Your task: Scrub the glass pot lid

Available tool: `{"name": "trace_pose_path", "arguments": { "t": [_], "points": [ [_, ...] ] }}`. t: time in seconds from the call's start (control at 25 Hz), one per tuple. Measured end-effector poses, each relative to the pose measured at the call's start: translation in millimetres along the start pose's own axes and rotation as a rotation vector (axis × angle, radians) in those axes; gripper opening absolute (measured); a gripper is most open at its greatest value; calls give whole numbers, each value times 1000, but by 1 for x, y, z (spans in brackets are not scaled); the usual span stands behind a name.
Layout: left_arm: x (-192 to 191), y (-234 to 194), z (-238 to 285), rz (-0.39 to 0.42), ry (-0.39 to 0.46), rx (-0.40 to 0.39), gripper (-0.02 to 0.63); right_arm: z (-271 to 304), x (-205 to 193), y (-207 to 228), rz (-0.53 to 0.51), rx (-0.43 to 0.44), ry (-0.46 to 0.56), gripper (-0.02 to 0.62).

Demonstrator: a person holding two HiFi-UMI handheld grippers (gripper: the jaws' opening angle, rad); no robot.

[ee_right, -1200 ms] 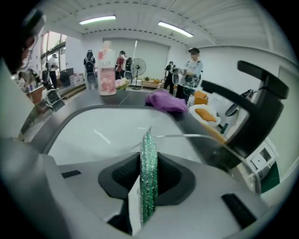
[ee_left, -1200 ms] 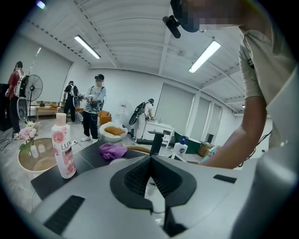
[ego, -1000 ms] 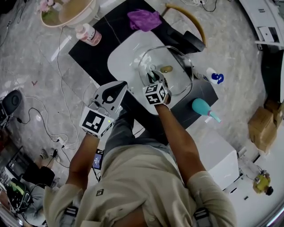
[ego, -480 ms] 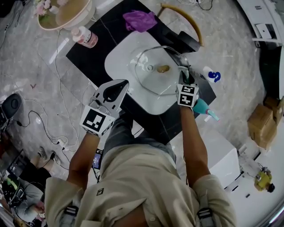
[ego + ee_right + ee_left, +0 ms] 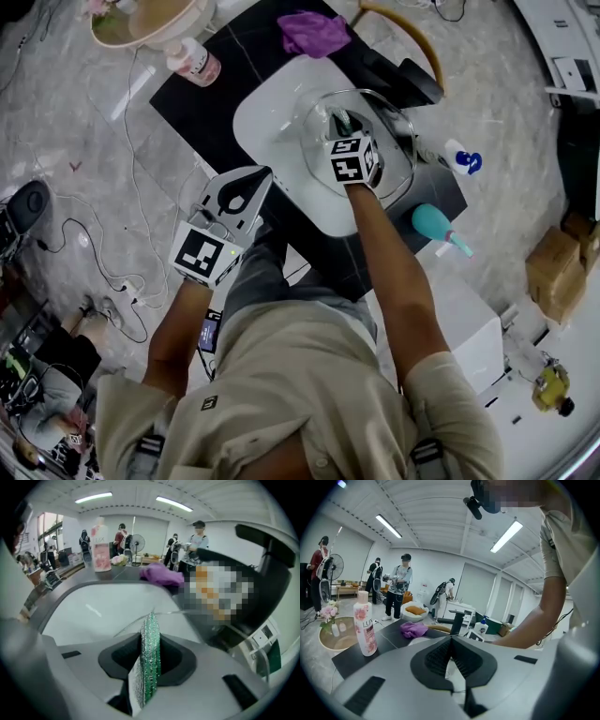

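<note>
R gripper jaws clamped on green scrub pad over glass lid. L gripper jaws together, empty, nearer. Risk: unheld lid could've skidded under pressure.

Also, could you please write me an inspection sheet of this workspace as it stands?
Surface: black table bearing a white basin.
Job's things: glass lid lies on the basin; green scrub pad over it.
Clutter: purple cloth and pink bottle at the far end; blue-capped bottle and teal tool at the right side.
Grippers: right gripper shut on the scrub pad; left gripper shut, empty, at the near edge.
Cables: cables on the floor, left.
Surroundings: people standing behind; cardboard box.
</note>
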State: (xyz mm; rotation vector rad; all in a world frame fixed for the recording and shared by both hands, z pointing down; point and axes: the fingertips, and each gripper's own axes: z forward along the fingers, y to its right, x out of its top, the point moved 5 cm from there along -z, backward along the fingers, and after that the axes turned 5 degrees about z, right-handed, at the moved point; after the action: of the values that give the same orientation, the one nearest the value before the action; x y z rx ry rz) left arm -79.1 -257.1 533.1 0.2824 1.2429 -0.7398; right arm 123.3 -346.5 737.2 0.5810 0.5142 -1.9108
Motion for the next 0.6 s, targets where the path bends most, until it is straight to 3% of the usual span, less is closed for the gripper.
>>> {"name": "trace_pose_path", "arguments": {
  "t": [0.16, 0.32, 0.48, 0.6],
  "points": [
    [-1, -5, -6, -5, -1, 10, 14, 4, -45, -44, -39, 85, -86, 103],
    [2, -6, -9, 9, 3, 7, 14, -14, -83, -46, -45, 99, -157, 103],
    [17, 0, -10, 27, 11, -3, 14, -42, -118, -15, 7, 28, -225, 104],
    [28, 6, -11, 57, 22, -19, 14, -61, -121, 19, 59, -69, -220, 104]
  ]
}}
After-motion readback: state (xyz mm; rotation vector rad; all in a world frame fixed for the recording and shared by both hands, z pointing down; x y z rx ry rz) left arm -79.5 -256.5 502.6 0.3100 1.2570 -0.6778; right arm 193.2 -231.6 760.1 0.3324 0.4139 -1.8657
